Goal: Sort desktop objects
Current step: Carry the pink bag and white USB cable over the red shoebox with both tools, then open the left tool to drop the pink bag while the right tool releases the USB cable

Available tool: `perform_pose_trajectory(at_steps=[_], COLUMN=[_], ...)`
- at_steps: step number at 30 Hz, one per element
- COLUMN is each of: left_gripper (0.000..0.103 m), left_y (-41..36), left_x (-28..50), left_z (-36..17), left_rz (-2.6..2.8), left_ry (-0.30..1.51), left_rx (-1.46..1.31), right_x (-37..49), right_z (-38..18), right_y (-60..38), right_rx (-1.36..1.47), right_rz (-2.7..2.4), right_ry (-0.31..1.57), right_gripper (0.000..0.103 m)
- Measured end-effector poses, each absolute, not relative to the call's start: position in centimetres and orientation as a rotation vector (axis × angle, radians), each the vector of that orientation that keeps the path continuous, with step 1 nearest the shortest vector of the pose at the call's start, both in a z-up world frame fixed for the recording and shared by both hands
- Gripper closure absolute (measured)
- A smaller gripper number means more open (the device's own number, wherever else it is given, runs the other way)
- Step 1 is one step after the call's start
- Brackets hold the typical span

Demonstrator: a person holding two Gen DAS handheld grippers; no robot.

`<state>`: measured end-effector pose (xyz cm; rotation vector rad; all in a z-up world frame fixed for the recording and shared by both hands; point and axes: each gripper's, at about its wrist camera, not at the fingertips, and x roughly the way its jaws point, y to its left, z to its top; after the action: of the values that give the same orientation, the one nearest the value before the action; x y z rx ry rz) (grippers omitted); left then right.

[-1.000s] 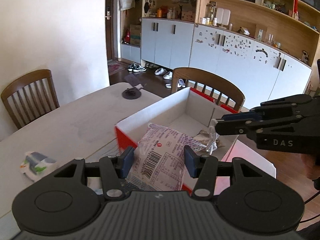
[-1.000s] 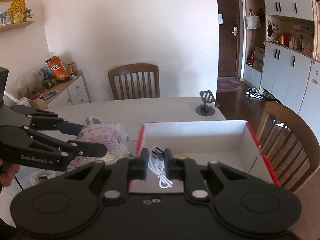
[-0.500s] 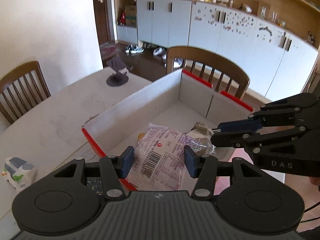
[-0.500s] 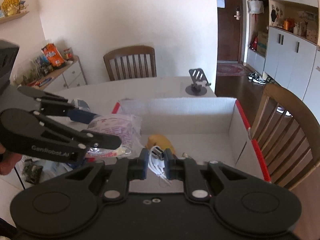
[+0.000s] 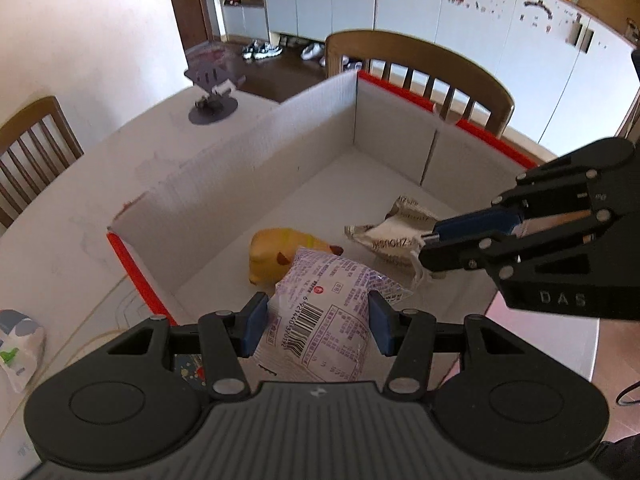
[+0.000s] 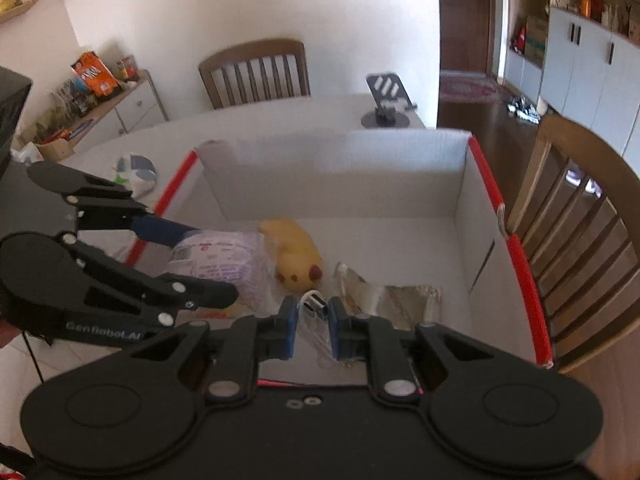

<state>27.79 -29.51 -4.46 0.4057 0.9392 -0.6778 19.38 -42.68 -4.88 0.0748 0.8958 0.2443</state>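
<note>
Left tongs (image 5: pixel 316 322) clamped purple-and-white printed plastic snack packet (image 5: pixel 320 320) across its width, barcode side up, held above near-left corner of red-rimmed white cardboard box (image 5: pixel 280 148) on pale desk (image 5: pixel 80 208), apparently for release inside. On box floor: yellow plush toy (image 5: pixel 276 252), then crumpled silver foil wrapper (image 5: pixel 392 232), likely sorted already. Right tongs (image 6: pixel 312 320) fully closed on coiled white USB cable (image 6: pixel 314 306), poised over near edge, probably for same drop. Blue-green tissue pack (image 5: pixel 16 344) lay outside box at far left, unsorted.
</note>
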Motion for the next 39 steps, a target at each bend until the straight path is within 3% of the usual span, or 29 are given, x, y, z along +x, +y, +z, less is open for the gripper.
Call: perform_pose_trajectory(at_steps=[11,23,27,29,34,39], left_gripper=[0.051,0.047,0.030,0.027,0.026,0.024], left_y=[-30.1,-29.9,-29.5,-29.4,-28.7,-27.8], left_x=[28.9,29.0,28.6,28.4,27.6,26.7], left_z=[-6.5,-6.7,-6.1,-5.8,-4.6,-3.3], left_rz=[-0.667,-0.664,-0.692,-0.696,-0.712,-0.725], left_ry=[1.039,1.043,1.032,1.024,1.002,0.974], left_rx=[0.400,0.382,0.371,0.370,0.327,0.298], right_x=[22.5,22.9,22.6,22.4,21.9,21.2], right_z=[-6.3,-5.9,-5.2,-4.8,-3.8,-3.0], right_y=[-43.9,-43.9,-44.2,-44.3,-44.4,-44.0], right_rx=[0.221,0.225,0.227,0.225,0.225,0.206], right_rz=[0.279,0.283,0.277,0.273,0.265,0.241], right_ry=[1.035,1.016,0.998,0.987,0.956,0.933], right_gripper=[0.085,0.061,0.060,0.059,0.046,0.043])
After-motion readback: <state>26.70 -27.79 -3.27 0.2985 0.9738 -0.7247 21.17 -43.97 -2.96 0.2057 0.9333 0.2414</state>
